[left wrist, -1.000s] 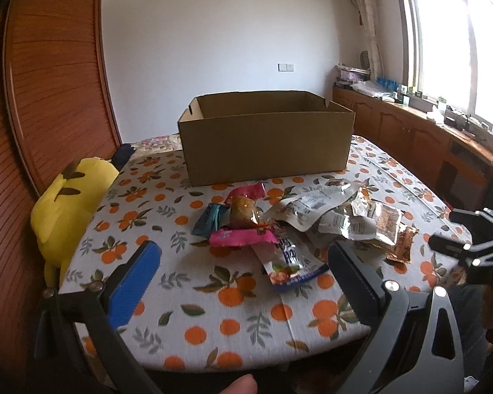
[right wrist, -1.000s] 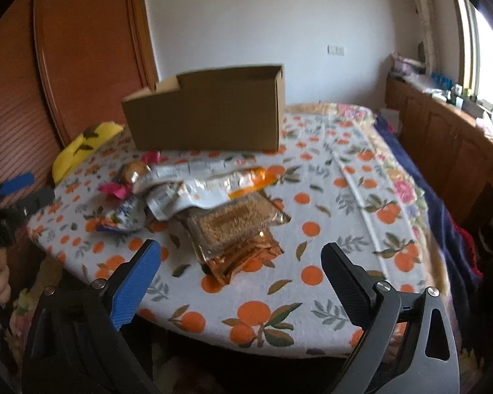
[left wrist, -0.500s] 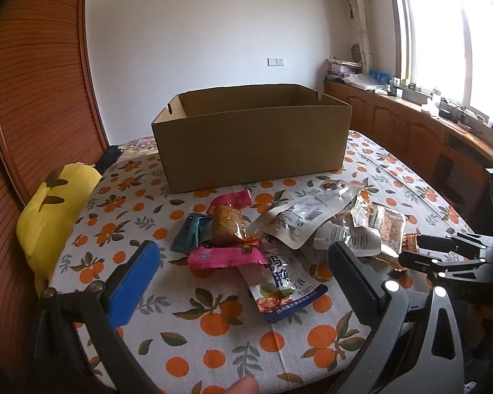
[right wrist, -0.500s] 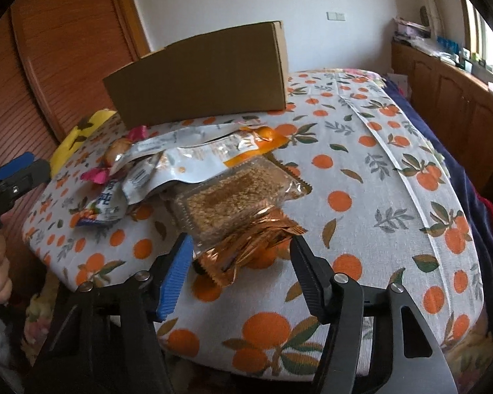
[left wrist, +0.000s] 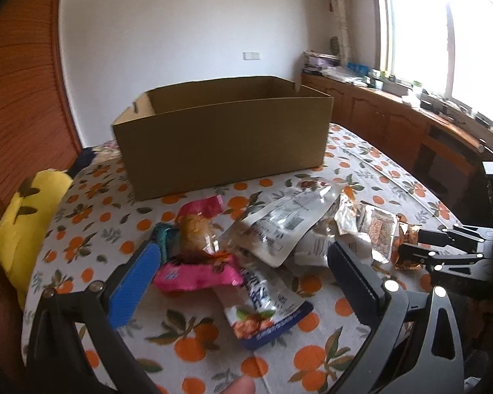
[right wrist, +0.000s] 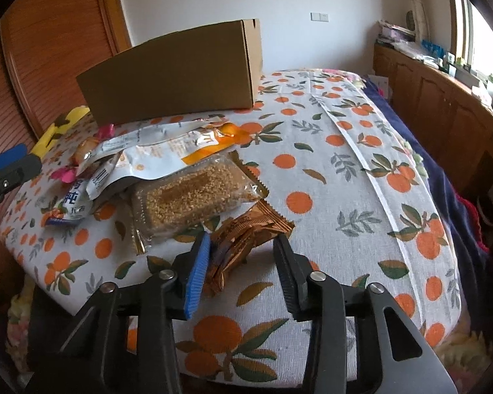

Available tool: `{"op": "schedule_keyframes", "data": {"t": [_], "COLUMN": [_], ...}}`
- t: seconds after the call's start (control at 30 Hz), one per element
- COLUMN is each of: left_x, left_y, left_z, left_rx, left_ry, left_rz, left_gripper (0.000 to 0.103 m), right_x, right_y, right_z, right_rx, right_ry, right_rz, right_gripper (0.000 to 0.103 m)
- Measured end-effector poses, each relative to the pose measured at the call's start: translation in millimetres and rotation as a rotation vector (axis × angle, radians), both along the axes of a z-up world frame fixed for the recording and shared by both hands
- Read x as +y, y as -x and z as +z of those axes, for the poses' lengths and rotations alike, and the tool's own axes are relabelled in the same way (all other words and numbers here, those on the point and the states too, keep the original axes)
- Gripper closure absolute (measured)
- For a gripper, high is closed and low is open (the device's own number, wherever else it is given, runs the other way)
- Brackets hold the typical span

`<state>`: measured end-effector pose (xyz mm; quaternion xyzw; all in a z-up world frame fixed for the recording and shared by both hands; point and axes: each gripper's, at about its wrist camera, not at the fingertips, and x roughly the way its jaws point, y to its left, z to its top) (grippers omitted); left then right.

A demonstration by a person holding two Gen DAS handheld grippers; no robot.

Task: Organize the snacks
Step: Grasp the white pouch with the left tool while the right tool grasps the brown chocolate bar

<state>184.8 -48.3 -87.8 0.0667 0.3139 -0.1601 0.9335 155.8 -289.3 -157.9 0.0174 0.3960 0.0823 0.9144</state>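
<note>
Copper-foil snack packet [right wrist: 246,239] lies between the right gripper [right wrist: 241,262] jaws, parted, blue pad touching it. Left gripper [left wrist: 243,282] jaws released above pink packet [left wrist: 197,272].

The left gripper [left wrist: 243,282] is held low and forward, its jaws spread wide; a fingertip [left wrist: 236,386] of the holding hand shows at the bottom edge; the right gripper [right wrist: 241,266] is held low too, jaws partly closed, blue pad [right wrist: 199,275] on its left finger.
</note>
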Motion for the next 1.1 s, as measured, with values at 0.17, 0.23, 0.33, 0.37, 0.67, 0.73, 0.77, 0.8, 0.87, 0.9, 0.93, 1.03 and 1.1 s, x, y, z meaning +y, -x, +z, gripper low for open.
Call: {"op": "schedule_keyframes", "data": {"t": [0.17, 0.23, 0.33, 0.37, 0.67, 0.73, 0.77, 0.8, 0.87, 0.9, 0.93, 1.03, 1.1], "left_x": [-12, -19, -28, -33, -73, -78, -80, -81, -81, -80, -78, -75, -71], "left_y": [-29, -42, -59, -66, -98, -104, -108, -111, -117, -120, -124, -133, -139], "left_z": [5, 5, 1, -1, -18, -22, -23, -23, -26, -27, -27, -33, -38], "left_rx": [0.049, 0.065, 0.114, 0.142, 0.256, 0.290, 0.306, 0.321, 0.361, 0.377, 0.401, 0.467, 0.530], "left_ry": [-0.003, -0.026, -0.040, -0.043, -0.120, -0.125, -0.122, -0.117, -0.104, -0.092, -0.070, -0.017, 0.041], "left_rz": [-0.087, -0.124, -0.176, -0.201, -0.341, -0.354, -0.358, -0.363, -0.371, -0.373, -0.371, -0.376, -0.369], "left_gripper": [0.002, 0.002, 0.006, 0.007, 0.017, 0.015, 0.015, 0.015, 0.013, 0.013, 0.013, 0.013, 0.016], "right_x": [0, 0, 4, 2, -19, -19, -19, -20, -22, -22, -22, -22, -22], "right_y": [-9, -11, -9, -9, -8, -7, -7, -8, -8, -7, -7, -5, -5], "right_z": [-1, -1, -2, -2, -1, -1, -1, -1, -1, -1, -1, -1, -1], "right_rx": [0.004, 0.005, 0.003, 0.007, 0.027, 0.024, 0.024, 0.024, 0.022, 0.021, 0.019, 0.011, 0.006], "right_ry": [0.008, 0.018, 0.074, 0.066, -0.002, 0.004, 0.002, -0.001, -0.011, -0.013, -0.017, -0.018, -0.017], "right_rz": [-0.001, 0.007, 0.039, 0.047, 0.060, 0.068, 0.072, 0.074, 0.080, 0.081, 0.082, 0.084, 0.085], "right_gripper": [0.057, 0.057, 0.071, 0.073, 0.075, 0.075, 0.075, 0.075, 0.075, 0.075, 0.075, 0.075, 0.075]}}
